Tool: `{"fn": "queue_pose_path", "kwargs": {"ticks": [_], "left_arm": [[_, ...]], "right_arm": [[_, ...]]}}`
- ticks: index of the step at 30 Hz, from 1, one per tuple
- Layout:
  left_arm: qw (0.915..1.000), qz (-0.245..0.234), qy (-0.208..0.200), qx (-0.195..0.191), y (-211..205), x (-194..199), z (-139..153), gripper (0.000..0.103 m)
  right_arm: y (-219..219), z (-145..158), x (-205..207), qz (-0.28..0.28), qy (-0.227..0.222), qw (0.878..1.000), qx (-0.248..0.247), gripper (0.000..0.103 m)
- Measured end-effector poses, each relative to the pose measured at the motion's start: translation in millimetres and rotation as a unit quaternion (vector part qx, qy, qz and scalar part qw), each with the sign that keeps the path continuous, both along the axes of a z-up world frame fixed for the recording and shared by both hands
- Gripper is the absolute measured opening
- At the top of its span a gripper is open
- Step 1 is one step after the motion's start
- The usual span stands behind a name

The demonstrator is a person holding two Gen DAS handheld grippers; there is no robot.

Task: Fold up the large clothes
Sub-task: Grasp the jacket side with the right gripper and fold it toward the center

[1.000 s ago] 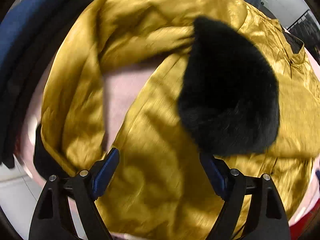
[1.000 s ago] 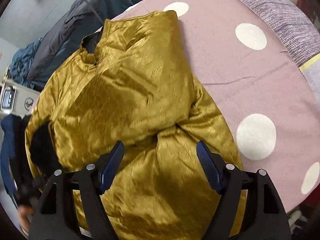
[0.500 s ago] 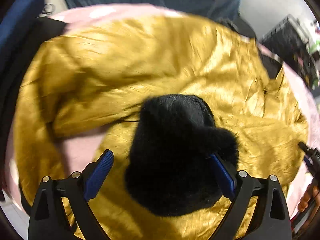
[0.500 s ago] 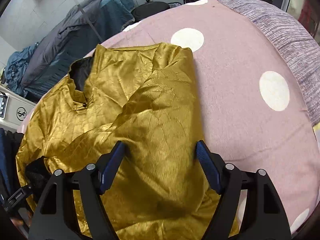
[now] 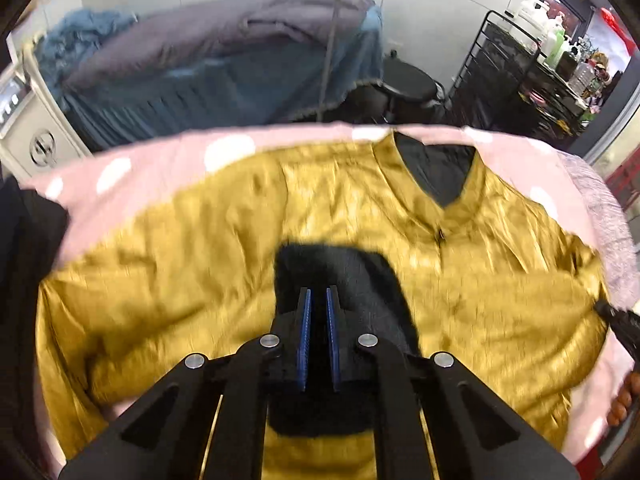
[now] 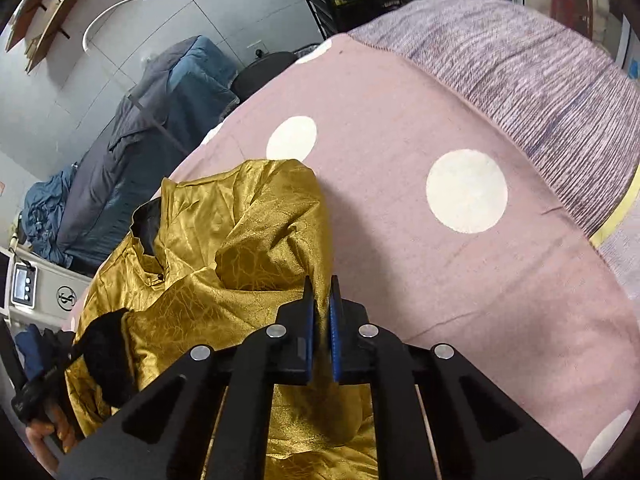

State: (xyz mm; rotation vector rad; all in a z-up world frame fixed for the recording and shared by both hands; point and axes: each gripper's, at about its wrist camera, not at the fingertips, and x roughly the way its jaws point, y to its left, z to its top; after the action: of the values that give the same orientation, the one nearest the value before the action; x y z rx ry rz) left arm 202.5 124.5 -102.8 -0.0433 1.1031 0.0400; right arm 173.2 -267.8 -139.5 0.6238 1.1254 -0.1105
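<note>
Bed with a pink cover (image 6: 400,184) printed with white dots, a grey-lilac knitted blanket (image 6: 520,64) along its far side. Large mustard-gold satin jacket (image 5: 200,264) with a black lining at the stand collar, lying crumpled and partly spread on the bed cover; one sleeve ends in a black furry cuff (image 5: 360,276). Left hand-held gripper (image 5: 318,300): blue pads have just been closing and now stand almost together, over the black furry cuff; the cuff appears pinched between them, though blur hides the contact. Right hand-held gripper (image 6: 320,296): jaws have just been closing, nearly together at a raised fold of gold fabric; whether the cloth is caught I cannot tell. Background: dark blue-grey bedding (image 5: 224,64), black wire rack (image 5: 516,76).
</note>
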Motion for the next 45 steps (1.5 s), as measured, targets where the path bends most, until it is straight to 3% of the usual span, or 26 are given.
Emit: {"fn": "queue_pose_path", "kwargs": {"ticks": [2,5,6,7,8,9,10,12,15,18,22,26,29,31,33,36,40,45], "left_arm": [[0.9987,0.013,0.038,0.031,0,14,-22,0.008],[0.9916,0.047,0.104,0.062,12,20,-48,0.011],[0.9905,0.066,0.108,0.054,20,14,-47,0.022],[0.9904,0.079,0.102,0.048,26,8,-41,0.043],[0.9912,0.094,0.082,0.043,33,-1,-30,0.056],[0.992,0.103,0.058,0.044,36,-8,-19,0.075],[0.9924,0.109,0.034,0.046,38,-15,-9,0.084],[0.9936,0.106,-0.005,0.038,33,-27,9,0.087],[0.9982,0.054,0.015,0.018,6,-27,3,0.087],[0.9977,0.019,0.045,0.047,-18,-28,-20,0.087],[0.9882,0.011,0.135,0.071,-34,-23,-70,0.088],[0.9829,0.028,0.175,0.048,-22,-12,-101,0.098],[0.982,0.031,0.185,0.019,-15,-5,-108,0.098],[0.9815,0.034,0.188,0.011,-13,-4,-108,0.098],[0.9823,0.034,0.184,0.012,-12,-7,-106,0.098],[0.9857,0.028,0.164,0.026,-15,-15,-96,0.098],[0.9919,0.02,0.117,0.045,-14,-37,-67,0.098],[0.996,0.033,0.065,0.053,13,-86,-20,0.097]], "right_arm": [[-1,-12,3,-0.005,0.042,0.999,0.005,0.017],[-8,-5,-5,-0.027,0.047,0.998,-0.012,0.045],[-8,4,-7,-0.028,0.039,0.998,-0.034,0.053],[-5,17,-11,-0.022,0.022,0.997,-0.065,0.054],[0,29,-14,-0.013,0.002,0.995,-0.095,0.054],[7,41,-17,-0.001,-0.018,0.992,-0.121,0.057],[17,51,-19,0.019,-0.04,0.989,-0.142,0.065],[44,60,-17,0.087,-0.069,0.982,-0.153,0.067],[89,46,-7,0.191,-0.059,0.97,-0.135,0.067],[112,18,0,0.212,-0.019,0.967,-0.143,0.067],[118,-22,6,0.218,0.037,0.961,-0.164,0.067],[126,-52,12,0.256,0.051,0.945,-0.197,0.067],[136,-58,13,0.272,0.044,0.938,-0.212,0.079],[148,-65,15,0.29,0.057,0.931,-0.214,0.098],[157,-69,15,0.296,0.062,0.922,-0.242,0.098],[157,-70,18,0.279,0.078,0.928,-0.234,0.098],[162,-63,26,0.288,0.099,0.923,-0.236,0.098],[157,-23,14,0.248,0.059,0.947,-0.197,0.098]]}}
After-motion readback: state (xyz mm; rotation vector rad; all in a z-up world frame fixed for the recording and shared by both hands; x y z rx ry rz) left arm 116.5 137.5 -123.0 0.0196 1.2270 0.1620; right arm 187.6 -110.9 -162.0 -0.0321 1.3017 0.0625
